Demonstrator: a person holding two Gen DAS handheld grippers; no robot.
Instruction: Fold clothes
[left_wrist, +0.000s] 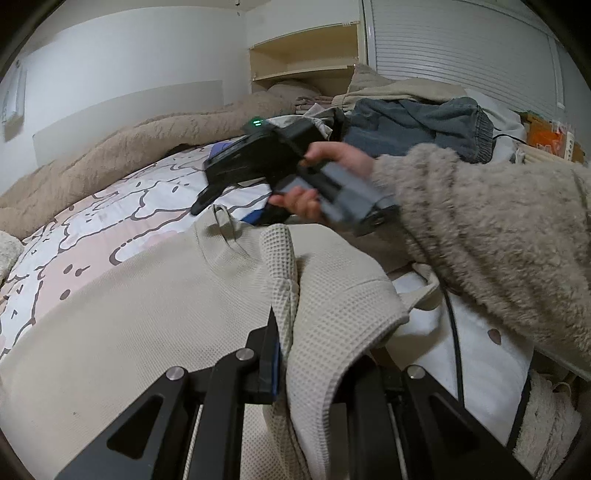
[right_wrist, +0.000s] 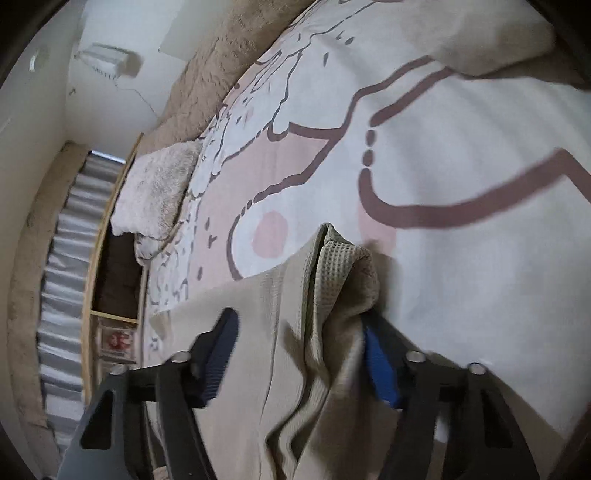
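A cream waffle-knit top (left_wrist: 147, 314) lies spread on the patterned bedsheet (left_wrist: 92, 229), collar toward the far side. My left gripper (left_wrist: 291, 354) is shut on a bunched fold of the top's fabric (left_wrist: 280, 266) near its right shoulder; the right finger is hidden under cloth. The right gripper (left_wrist: 236, 177), held in a hand, hovers over the collar in the left wrist view. In the right wrist view my right gripper (right_wrist: 299, 354) is open, with a raised fold of the same top (right_wrist: 332, 280) between its blue-padded fingers (right_wrist: 380, 365), touching the right one.
A fluffy beige blanket (left_wrist: 110, 155) lines the bed's far side. A pile of clothes with a grey-blue garment (left_wrist: 417, 129) sits behind the hand. A cream shelf (left_wrist: 306, 59) stands at the wall. A fluffy pillow (right_wrist: 155, 192) lies at the bed's edge.
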